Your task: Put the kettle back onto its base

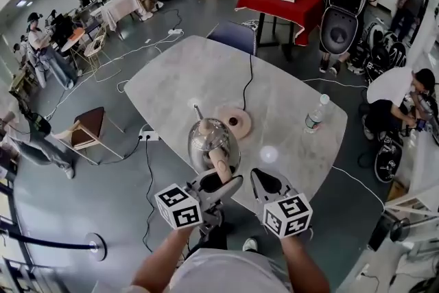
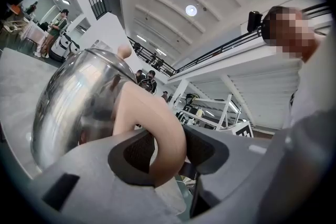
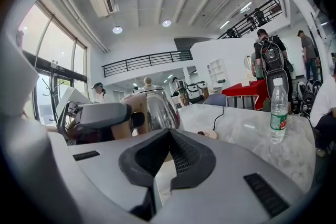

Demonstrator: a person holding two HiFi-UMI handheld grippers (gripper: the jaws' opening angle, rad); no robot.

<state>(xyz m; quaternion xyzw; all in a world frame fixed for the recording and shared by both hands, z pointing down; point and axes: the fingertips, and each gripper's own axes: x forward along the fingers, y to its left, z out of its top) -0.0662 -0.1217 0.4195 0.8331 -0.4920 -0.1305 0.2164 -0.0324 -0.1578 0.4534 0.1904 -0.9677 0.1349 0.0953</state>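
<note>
Kettle (image 1: 211, 139), shiny steel with a pale handle (image 2: 157, 128), stands upright over the near edge of the table (image 1: 178, 79). It is just short of the base (image 1: 234, 122), not on it. I cannot tell whether its bottom touches the table. The left gripper (image 1: 221, 183) is clamped on the handle, with a pad pressing each side. The right gripper (image 3: 168, 134) is just beside it, jaws together on nothing. The base, a round pale disc, lies flat, and a black cord (image 1: 248, 75) runs from it across the table. A bottle (image 1: 315, 114) stands near the table's right edge, well apart from the base.
</note>
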